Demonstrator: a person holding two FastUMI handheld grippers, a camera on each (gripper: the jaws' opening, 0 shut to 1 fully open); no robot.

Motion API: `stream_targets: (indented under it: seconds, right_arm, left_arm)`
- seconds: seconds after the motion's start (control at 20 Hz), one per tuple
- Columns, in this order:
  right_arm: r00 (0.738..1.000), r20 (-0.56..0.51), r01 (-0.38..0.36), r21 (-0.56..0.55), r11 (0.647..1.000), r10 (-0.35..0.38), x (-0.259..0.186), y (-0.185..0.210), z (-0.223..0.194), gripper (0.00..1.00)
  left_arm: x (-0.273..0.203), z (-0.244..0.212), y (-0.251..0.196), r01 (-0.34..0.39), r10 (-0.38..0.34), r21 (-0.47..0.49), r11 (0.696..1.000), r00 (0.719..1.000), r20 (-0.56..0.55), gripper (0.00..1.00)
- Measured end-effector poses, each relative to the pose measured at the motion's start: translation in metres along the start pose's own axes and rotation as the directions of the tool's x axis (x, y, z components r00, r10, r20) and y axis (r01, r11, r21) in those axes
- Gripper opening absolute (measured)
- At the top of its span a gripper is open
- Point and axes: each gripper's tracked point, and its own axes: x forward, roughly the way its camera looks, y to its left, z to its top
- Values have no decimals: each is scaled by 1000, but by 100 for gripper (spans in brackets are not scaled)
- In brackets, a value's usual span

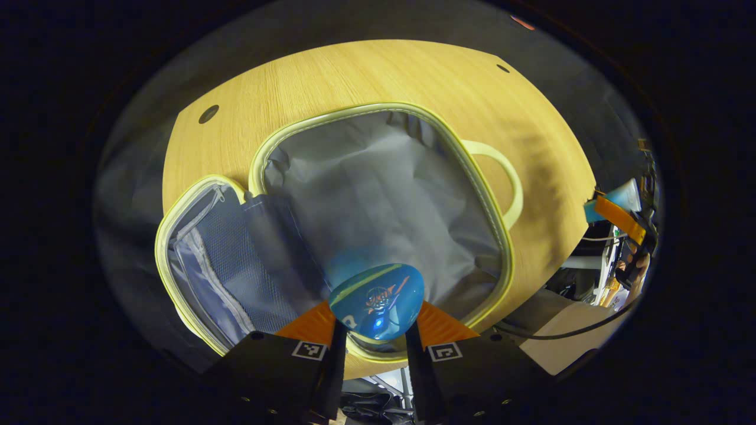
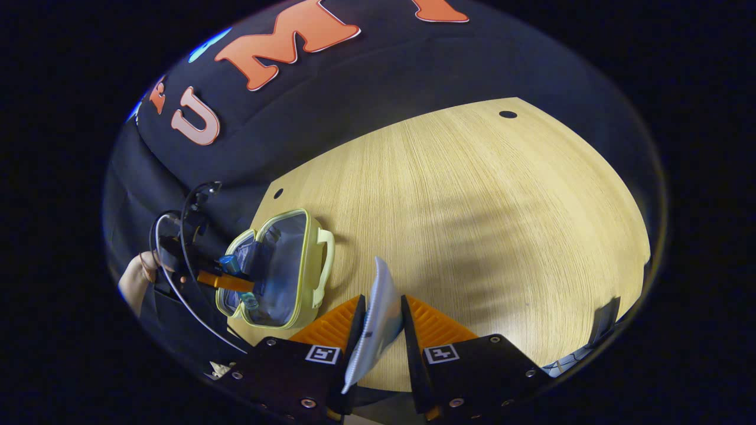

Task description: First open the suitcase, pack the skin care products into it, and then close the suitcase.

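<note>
Table [image 1: 378, 71]: pale wood veneer, fine straight grain, smooth, low sheen. Suitcase [image 1: 378, 195] on table: lining of grey woven cloth, matt, creased; rim piping and handle [image 1: 508, 183] smooth pale-green plastic or leatherette, slight gloss. Lid pocket [image 1: 218, 265], left of suitcase cavity: grey mesh fabric, matt. Blue pouch [image 1: 377, 300], over suitcase near rim: glossy plastic film, bright reflections. Pale sachet [image 2: 378, 319], right of suitcase: thin, smooth film, soft sheen, crimped edge.
</note>
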Motion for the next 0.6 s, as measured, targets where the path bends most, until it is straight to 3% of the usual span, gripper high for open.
stream_targets:
  seconds: [0.05, 0.3, 0.5, 0.6]
  right_arm:
    - [1000, 1, 9, 7, 1000, -9, -3, 0, -2, 38]
    - [999, -1, 33, 39, 999, -33, -15, 1, -8, 38]
    - [1000, 2, 28, 40, 999, -28, -20, 7, -4, 38]
    - [1000, 3, 22, 16, 1000, -22, -22, 12, 0, 38]
  left_arm:
    - [7, 5, 2, 1, -1, -6, 1000, 1000, -13, 47]
    - [41, 16, 9, -3, 0, -76, 997, 1000, -31, 48]
    - [44, 20, 0, 42, -42, -103, 994, 999, 8, 53]
    - [35, 23, -14, 74, -69, -103, 992, 996, 52, 84]
